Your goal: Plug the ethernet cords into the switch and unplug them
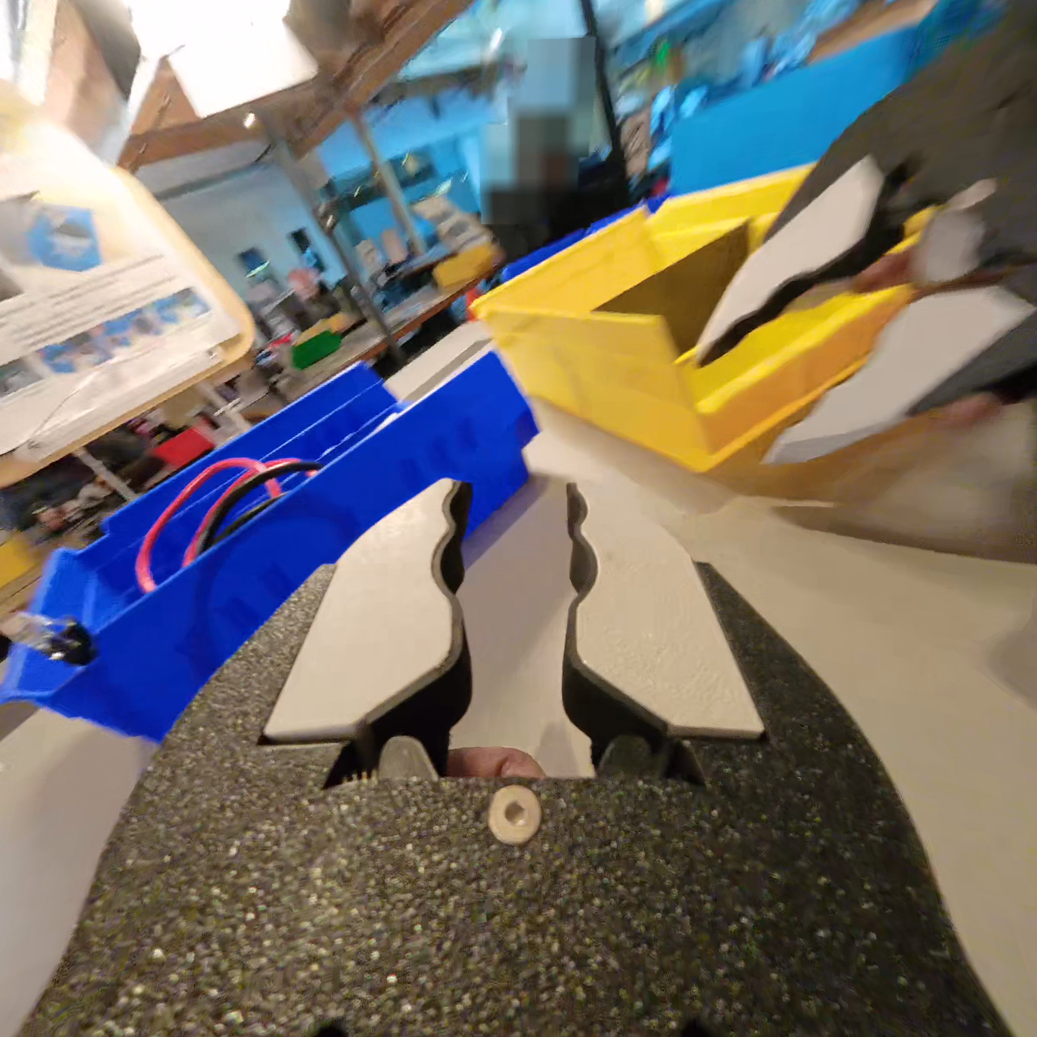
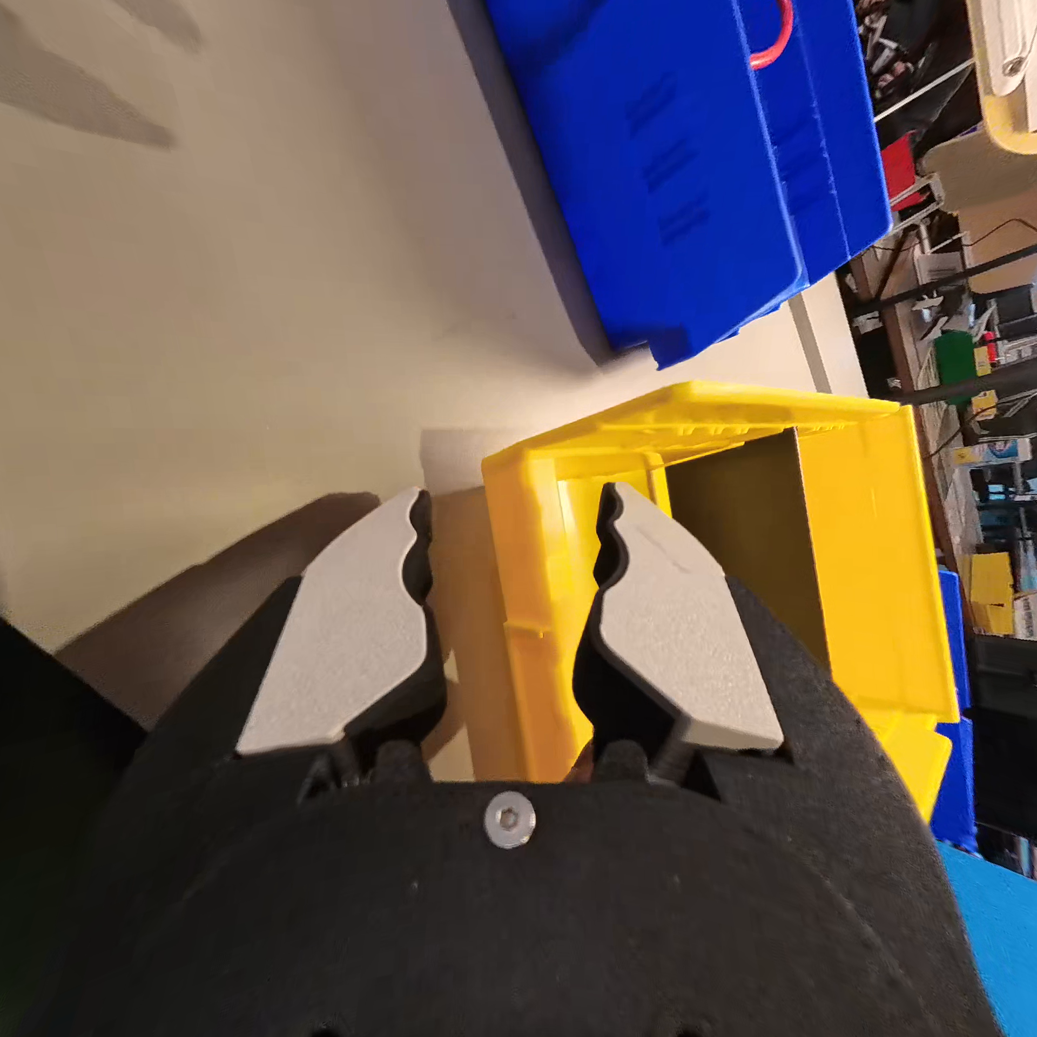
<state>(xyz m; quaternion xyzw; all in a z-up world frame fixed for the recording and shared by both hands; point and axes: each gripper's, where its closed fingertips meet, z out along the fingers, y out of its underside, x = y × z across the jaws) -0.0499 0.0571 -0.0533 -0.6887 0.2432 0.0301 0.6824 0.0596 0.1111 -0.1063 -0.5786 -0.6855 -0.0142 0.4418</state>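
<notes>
Red cords (image 1: 168, 527) and a black cord (image 1: 252, 494) loop up out of a blue bin (image 1: 393, 482). A clear plug on a black boot (image 1: 56, 645) pokes over that bin's left end. My left gripper (image 1: 516, 505) is open and empty, low over the white table beside the blue bin. My right gripper (image 2: 515, 496) is open, its jaws either side of the near wall of a yellow bin (image 2: 870, 561). It also shows in the left wrist view (image 1: 746, 393), over that yellow bin (image 1: 589, 359). No switch is in view.
The blue bin (image 2: 701, 168) lies just beyond the yellow one, with a red cord loop (image 2: 774, 50) at its top. The white table (image 2: 252, 280) is bare to the left. A poster board (image 1: 112, 292) and cluttered shelves stand beyond the table edge.
</notes>
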